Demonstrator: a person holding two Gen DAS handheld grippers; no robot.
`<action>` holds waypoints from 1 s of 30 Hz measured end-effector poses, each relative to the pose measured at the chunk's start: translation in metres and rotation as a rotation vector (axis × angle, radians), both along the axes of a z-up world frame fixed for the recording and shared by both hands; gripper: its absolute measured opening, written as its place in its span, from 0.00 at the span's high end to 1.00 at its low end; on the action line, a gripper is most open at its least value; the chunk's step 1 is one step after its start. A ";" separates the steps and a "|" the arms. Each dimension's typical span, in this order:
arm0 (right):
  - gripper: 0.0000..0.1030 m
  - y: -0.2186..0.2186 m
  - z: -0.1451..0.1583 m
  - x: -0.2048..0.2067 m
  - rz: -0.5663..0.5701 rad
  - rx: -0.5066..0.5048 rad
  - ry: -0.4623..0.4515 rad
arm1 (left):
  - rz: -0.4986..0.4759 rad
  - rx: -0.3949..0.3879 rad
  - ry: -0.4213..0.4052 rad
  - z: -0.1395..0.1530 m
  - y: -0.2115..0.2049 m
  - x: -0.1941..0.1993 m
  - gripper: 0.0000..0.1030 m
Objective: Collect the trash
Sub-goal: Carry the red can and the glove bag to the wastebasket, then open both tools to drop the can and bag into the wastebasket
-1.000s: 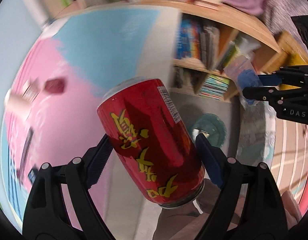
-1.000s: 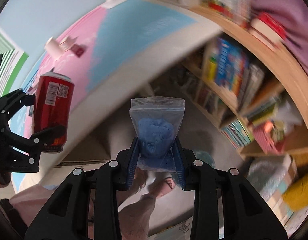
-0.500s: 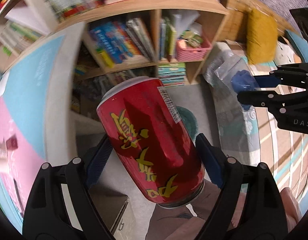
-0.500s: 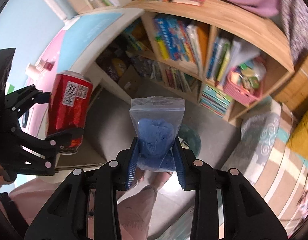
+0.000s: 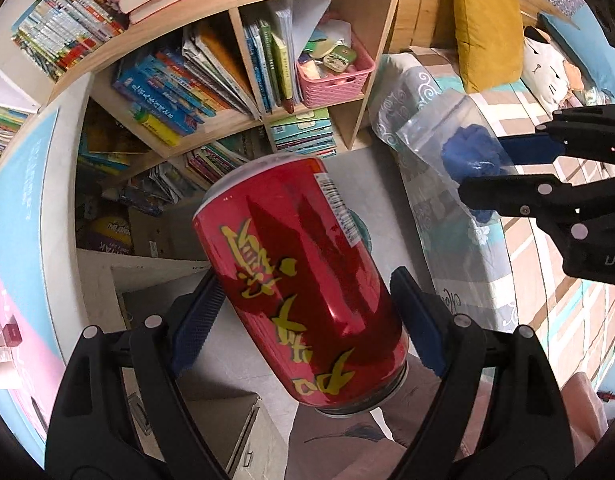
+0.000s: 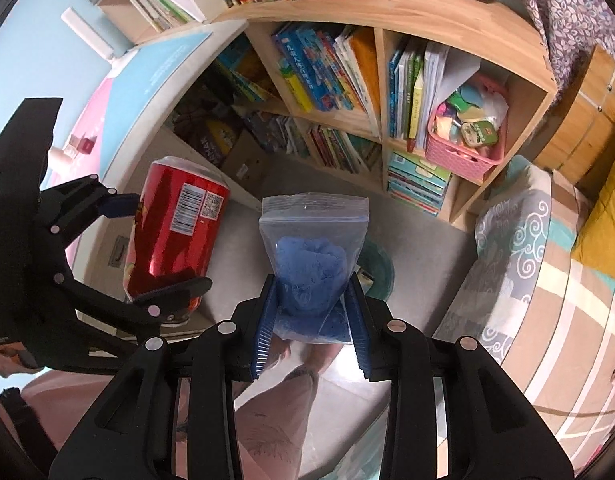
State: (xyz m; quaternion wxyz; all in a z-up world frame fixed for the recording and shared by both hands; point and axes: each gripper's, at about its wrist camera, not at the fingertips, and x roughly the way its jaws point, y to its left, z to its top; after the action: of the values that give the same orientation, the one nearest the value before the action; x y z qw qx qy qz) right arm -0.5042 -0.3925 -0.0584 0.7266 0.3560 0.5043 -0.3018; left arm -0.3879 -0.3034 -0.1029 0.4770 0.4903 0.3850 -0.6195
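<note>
My left gripper (image 5: pixel 307 320) is shut on a red drink can (image 5: pixel 303 280) with yellow lettering, held tilted in the air above the floor; the can also shows in the right wrist view (image 6: pixel 171 232). My right gripper (image 6: pixel 311 320) is shut on a clear zip bag with blue stuff inside (image 6: pixel 311 264), held upright; the bag also shows in the left wrist view (image 5: pixel 463 160). A round teal bin (image 6: pixel 377 268) stands on the grey floor below, mostly hidden behind the bag and the can.
A wooden bookshelf (image 6: pixel 387 20) full of books holds a pink basket (image 6: pixel 463 152). A bed with a patterned cover (image 6: pixel 527 280) and a yellow cushion (image 5: pixel 487 24) is on the right. A white desk with a pink and blue mat (image 5: pixel 15 208) is on the left.
Both grippers have swung away from the desk toward the bookshelf and floor, still holding the can and the bag. The teal bin now lies below them.
</note>
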 end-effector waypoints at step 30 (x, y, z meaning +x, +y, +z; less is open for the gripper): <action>0.33 -0.037 -0.006 -0.025 -0.120 0.037 -0.030 | -0.044 0.035 0.007 -0.016 -0.035 -0.008 0.07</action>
State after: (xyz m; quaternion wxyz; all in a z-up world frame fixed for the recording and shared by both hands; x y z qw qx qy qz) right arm -0.5295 -0.4295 -0.0643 0.7078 0.4035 0.4767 -0.3301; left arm -0.3964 -0.3379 -0.1193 0.4533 0.5047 0.3868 -0.6247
